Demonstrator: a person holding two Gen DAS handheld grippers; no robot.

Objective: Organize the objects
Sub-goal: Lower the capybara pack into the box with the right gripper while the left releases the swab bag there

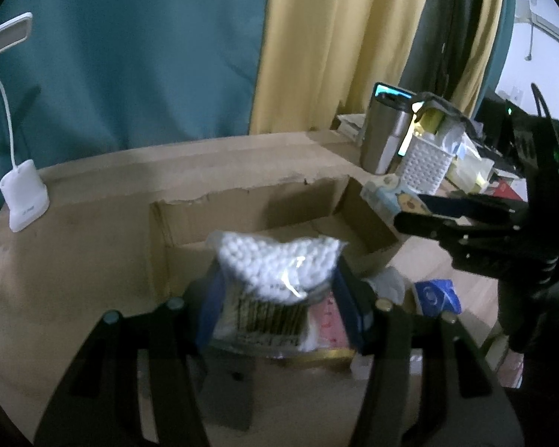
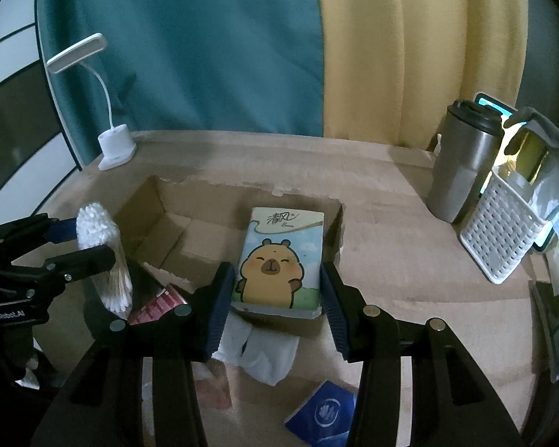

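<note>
My left gripper (image 1: 277, 294) is shut on a clear bag of cotton swabs (image 1: 275, 275) and holds it above the near edge of an open cardboard box (image 1: 242, 205). It also shows in the right wrist view (image 2: 93, 246) with the swabs (image 2: 104, 253). My right gripper (image 2: 277, 287) is shut on a tissue pack with a cartoon capybara (image 2: 279, 257), held over the right part of the box (image 2: 160, 201). In the left wrist view the right gripper (image 1: 410, 212) holds the pack (image 1: 384, 193) at the box's right wall.
A white desk lamp (image 1: 24, 201) stands at the back left. A steel tumbler (image 2: 462, 164) and a white perforated basket (image 2: 503, 231) stand at the right. White cloth (image 2: 257, 350), a blue packet (image 2: 324, 413) and a red package (image 2: 156, 305) lie near the box's front.
</note>
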